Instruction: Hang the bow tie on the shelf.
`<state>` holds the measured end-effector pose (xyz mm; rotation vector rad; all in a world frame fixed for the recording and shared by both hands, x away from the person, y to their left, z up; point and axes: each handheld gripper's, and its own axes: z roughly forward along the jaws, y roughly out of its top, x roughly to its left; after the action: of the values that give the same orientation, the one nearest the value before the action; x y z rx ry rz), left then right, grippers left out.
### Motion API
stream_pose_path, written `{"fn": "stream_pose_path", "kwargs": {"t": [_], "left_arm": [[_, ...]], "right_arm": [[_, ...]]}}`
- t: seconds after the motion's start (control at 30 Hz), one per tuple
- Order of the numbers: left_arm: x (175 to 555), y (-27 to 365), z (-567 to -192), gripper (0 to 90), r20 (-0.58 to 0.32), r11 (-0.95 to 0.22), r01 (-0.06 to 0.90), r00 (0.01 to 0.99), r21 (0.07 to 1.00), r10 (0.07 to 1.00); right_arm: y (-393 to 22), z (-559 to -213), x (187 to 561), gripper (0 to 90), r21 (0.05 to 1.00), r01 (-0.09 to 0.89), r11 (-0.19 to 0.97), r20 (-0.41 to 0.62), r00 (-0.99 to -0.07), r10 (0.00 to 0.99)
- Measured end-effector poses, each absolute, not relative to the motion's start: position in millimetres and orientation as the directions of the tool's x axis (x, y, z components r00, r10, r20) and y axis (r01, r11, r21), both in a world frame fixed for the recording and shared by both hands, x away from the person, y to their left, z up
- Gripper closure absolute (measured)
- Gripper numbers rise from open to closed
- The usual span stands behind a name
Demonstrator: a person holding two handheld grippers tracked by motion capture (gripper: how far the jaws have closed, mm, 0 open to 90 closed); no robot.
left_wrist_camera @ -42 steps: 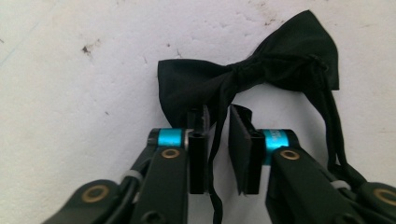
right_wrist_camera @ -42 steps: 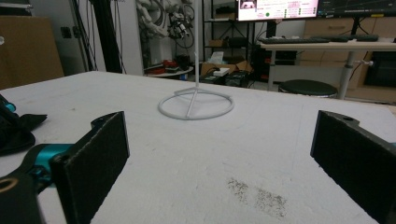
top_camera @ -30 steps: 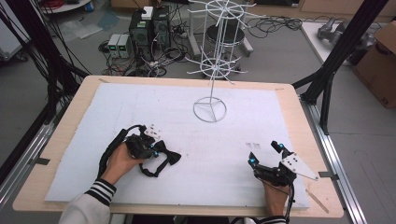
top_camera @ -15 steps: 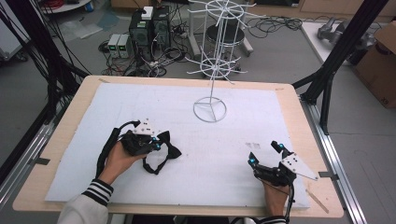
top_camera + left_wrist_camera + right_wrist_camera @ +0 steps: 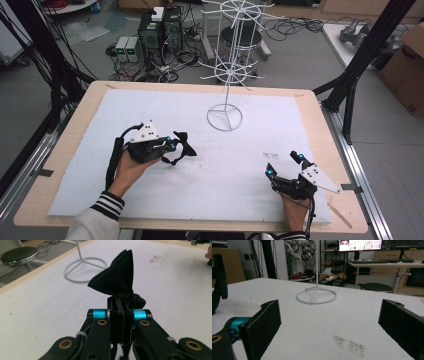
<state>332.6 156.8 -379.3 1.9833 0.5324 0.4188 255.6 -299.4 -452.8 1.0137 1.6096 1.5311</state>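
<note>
A black bow tie [image 5: 116, 280] is pinched at its strap between the pads of my left gripper [image 5: 121, 312], one wing standing up beyond the jaws. From above, the left gripper [image 5: 172, 146] holds the bow tie [image 5: 181, 148] just over the white mat at centre left. My right gripper [image 5: 283, 165] rests near the front right of the mat, jaws wide apart with nothing between them. In the right gripper view its pads [image 5: 265, 325] frame the bare mat. A white wire rack [image 5: 225, 70] stands on a ring base [image 5: 224, 118] at the back centre.
The ring base [image 5: 316, 297] lies ahead of the right gripper, and also left of the bow tie as ring base [image 5: 85, 267]. A white mat [image 5: 250, 130] covers the wooden table [image 5: 65, 150]. Cables, boxes and a stool sit on the floor behind.
My left hand has lifted the bow tie slightly off the mat and shifted it a little to the right. The right gripper has stayed in place.
</note>
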Motion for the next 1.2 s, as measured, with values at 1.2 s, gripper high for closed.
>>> {"fn": "stream_pose_path", "kwargs": {"t": [1.2], "left_arm": [[362.1, 121.7, -330.0, 89.3, 0.016, -0.189, 0.109, 0.829, 0.976, 0.559]], "right_arm": [[-299.6, -452.8, 255.9, 3.3, 0.996, 0.090, -0.008, 0.049, -0.460, 0.887]]}}
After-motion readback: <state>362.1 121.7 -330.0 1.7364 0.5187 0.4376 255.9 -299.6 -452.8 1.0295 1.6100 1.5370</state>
